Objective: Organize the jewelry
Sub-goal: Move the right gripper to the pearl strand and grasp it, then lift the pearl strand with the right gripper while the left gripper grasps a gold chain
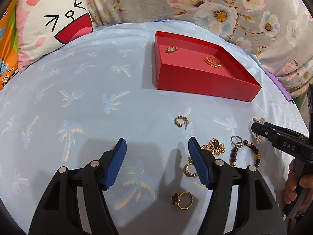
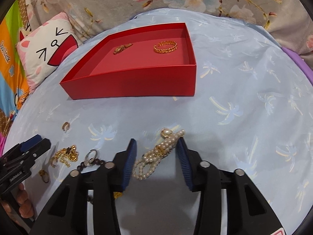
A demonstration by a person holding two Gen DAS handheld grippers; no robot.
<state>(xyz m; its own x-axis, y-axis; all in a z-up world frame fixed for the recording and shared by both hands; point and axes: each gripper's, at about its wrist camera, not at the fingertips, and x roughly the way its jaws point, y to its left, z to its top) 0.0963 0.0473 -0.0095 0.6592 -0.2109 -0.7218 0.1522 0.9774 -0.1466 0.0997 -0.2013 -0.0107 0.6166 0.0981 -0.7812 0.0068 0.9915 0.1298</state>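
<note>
A red box (image 1: 203, 82) (image 2: 137, 84) sits on the blue palm-print cloth and holds a small gold watch (image 1: 171, 49) (image 2: 121, 49) and a gold chain bangle (image 1: 212, 62) (image 2: 165, 46). My left gripper (image 1: 157, 146) is open and empty above the cloth; a gold hoop earring (image 1: 181, 121), a clover chain (image 1: 214, 146), a dark bead bracelet (image 1: 244, 154) and a clover ring (image 1: 183, 200) lie around its right finger. My right gripper (image 2: 156, 146) is open around a pearl bracelet (image 2: 156, 153) lying on the cloth, jaws on both sides, apart from it.
A cat-face pillow (image 1: 52, 23) (image 2: 47, 54) lies at the back left. A floral blanket (image 1: 215, 5) runs behind the cloth. The right gripper's body (image 1: 283, 141) shows in the left wrist view at the right edge.
</note>
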